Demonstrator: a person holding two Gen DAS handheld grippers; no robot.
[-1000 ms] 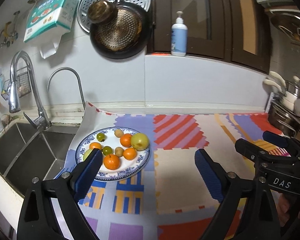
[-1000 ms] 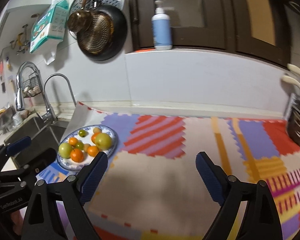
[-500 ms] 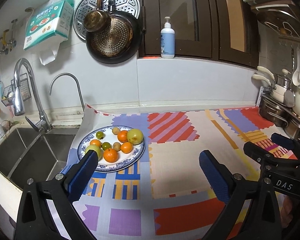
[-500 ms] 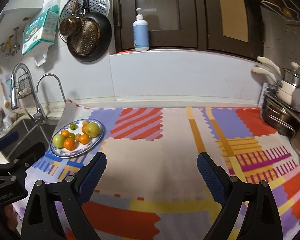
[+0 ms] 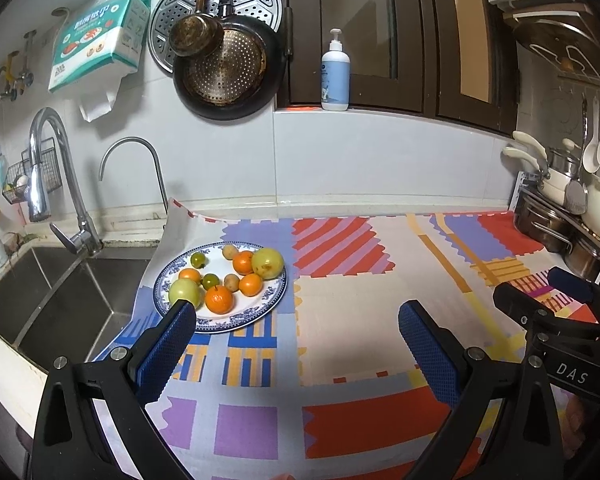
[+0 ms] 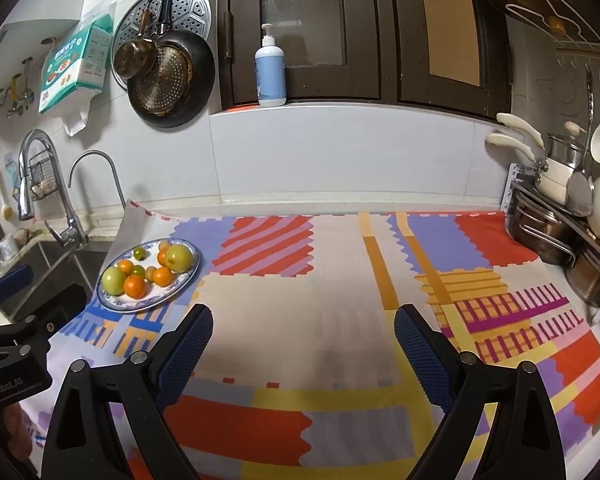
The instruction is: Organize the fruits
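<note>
A blue-and-white plate [image 5: 274, 294] [image 6: 190, 270] sits at the left of the patterned mat, near the sink. It holds several fruits: oranges [image 5: 219, 299] [image 6: 135, 286], two yellow-green apples [image 5: 267, 263] [image 6: 178, 257], small green fruits [image 5: 198, 259] and small brown ones [image 5: 230, 251]. My left gripper [image 5: 300, 334] is open and empty, above the mat in front of the plate. My right gripper [image 6: 303, 330] is open and empty over the mat's middle, right of the plate. Each gripper shows in the other's view [image 5: 568, 296] [image 6: 16, 296].
A steel sink [image 5: 52, 300] with two taps [image 5: 56, 184] lies left of the plate. Pots and a kettle [image 6: 560, 236] stand at the counter's right end. A soap bottle [image 5: 335, 76] stands on the ledge; pans [image 5: 224, 60] hang on the wall.
Both grippers have pulled back and up from the counter, so the plate and mat look smaller and farther. Both stay open. The fruits have not moved.
</note>
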